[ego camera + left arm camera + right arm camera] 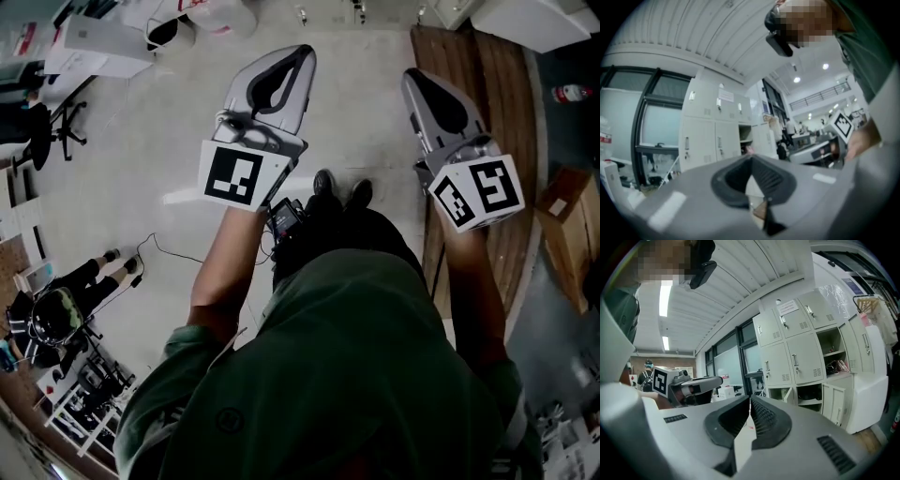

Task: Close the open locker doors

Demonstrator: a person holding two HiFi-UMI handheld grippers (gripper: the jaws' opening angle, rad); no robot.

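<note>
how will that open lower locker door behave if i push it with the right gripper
The open lower door looks like thin sheet metal on side hinges, so it probably swings easily under a light push. Its white face looks smooth, so the right gripper, jaws shut, may slide across it.

floor [169, 141] pale concrete | windows [661, 131] dark-framed | ceiling [740, 296] ribbed white | strip lights [665, 291] lit
</note>
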